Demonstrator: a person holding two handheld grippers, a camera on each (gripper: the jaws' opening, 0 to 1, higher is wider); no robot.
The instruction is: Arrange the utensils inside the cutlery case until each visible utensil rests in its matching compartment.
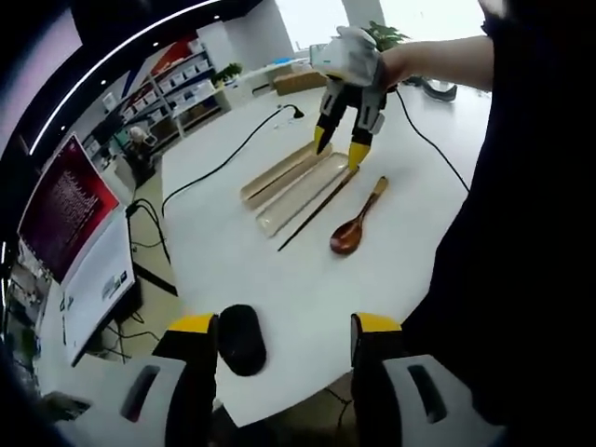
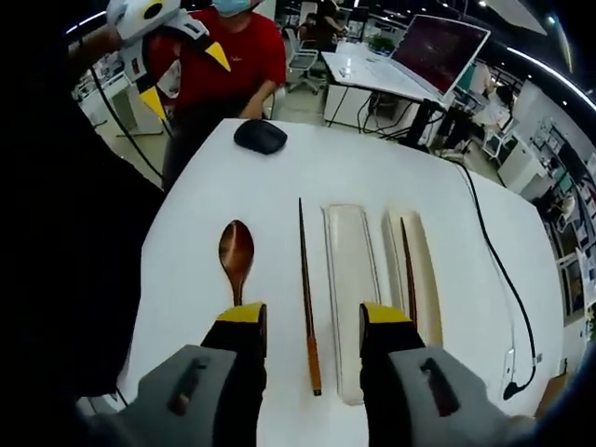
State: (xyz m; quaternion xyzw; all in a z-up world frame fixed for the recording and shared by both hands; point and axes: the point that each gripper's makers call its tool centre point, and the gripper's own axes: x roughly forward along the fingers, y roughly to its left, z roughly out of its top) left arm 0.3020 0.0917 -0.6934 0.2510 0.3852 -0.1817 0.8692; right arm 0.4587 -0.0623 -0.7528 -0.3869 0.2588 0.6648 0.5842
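Looking along your right gripper (image 2: 314, 321) in the right gripper view, you see its two yellow-tipped jaws standing apart at the bottom of the frame, holding nothing. Between them lies one chopstick (image 2: 307, 296) on the bare white table (image 2: 279, 177), its thick end nearest you. At lower left of centre rests the wooden spoon (image 2: 236, 256), bowl pointing away, its handle running under your left jaw. Just right of the chopstick sits the pale, long tray of the cutlery case (image 2: 352, 279), with nothing in it that you can make out. Further right lies the second long piece of the case (image 2: 421, 265), with the other chopstick (image 2: 408, 265) resting along it. Beyond these, near the far table edge, sits a black mouse (image 2: 260, 137). At upper left your left gripper (image 2: 186, 79) hangs above the table.

In the left gripper view, your left gripper's jaws at the bottom of the frame also stand apart and hold nothing, with the mouse between them. Farther off, at centre, lie the spoon, chopstick and case pieces, your right gripper poised over them.
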